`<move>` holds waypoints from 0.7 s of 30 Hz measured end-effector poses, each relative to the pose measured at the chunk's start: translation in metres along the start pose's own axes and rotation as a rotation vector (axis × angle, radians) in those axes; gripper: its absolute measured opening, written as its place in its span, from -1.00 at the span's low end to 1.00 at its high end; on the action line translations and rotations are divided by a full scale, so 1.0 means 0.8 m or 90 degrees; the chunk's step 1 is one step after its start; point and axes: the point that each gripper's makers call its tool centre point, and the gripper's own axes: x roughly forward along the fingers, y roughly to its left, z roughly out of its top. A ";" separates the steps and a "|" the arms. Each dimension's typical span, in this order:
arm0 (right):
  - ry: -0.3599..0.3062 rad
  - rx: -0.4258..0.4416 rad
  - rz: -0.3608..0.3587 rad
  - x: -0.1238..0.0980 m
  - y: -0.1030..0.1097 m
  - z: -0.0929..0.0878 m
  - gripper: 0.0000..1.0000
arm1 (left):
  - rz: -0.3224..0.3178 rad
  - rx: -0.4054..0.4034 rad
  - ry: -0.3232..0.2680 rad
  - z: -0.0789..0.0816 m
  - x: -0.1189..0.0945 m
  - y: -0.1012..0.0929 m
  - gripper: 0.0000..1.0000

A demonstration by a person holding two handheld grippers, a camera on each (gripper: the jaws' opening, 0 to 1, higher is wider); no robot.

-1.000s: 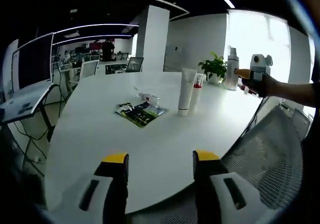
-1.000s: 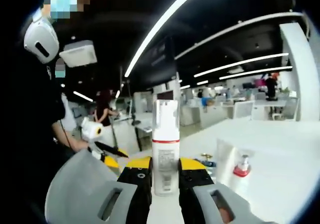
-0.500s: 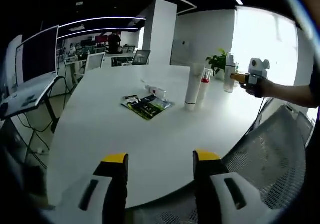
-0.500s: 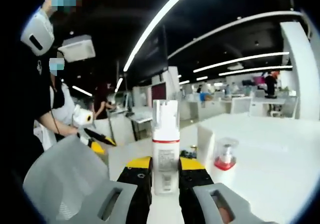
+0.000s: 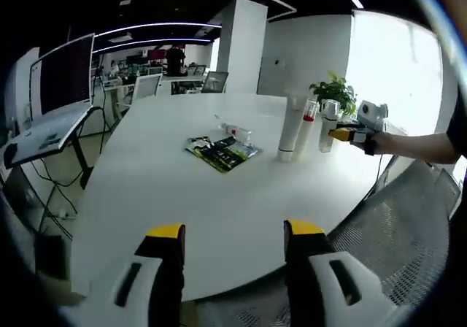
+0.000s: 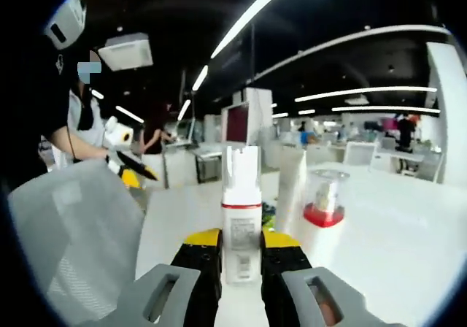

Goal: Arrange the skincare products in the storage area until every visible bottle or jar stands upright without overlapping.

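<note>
pump bottle [image 6: 241, 225], label unreadable

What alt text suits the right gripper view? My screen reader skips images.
The right gripper is shut on a white pump bottle with a red band over a white table. Just beyond stand a tall white tube and a clear-capped bottle with a red collar.

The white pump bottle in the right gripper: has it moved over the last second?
Yes. The pump bottle, held in the right gripper, has come down and closer to the tall white tube standing on the table.
</note>
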 end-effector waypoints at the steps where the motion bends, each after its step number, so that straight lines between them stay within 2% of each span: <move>1: -0.001 0.002 0.002 0.001 -0.001 -0.002 -0.78 | 0.001 -0.001 0.002 -0.001 0.000 0.001 -0.01; 10: -0.048 0.015 0.016 0.015 -0.025 -0.023 -0.78 | 0.011 -0.008 0.023 -0.008 0.001 0.005 0.00; 15: -0.040 0.004 0.032 0.022 -0.028 -0.039 -0.78 | 0.022 -0.007 0.030 -0.011 0.001 0.009 0.01; 21: -0.040 -0.003 0.042 0.022 -0.034 -0.048 -0.78 | 0.021 -0.022 0.039 -0.015 0.003 0.010 0.01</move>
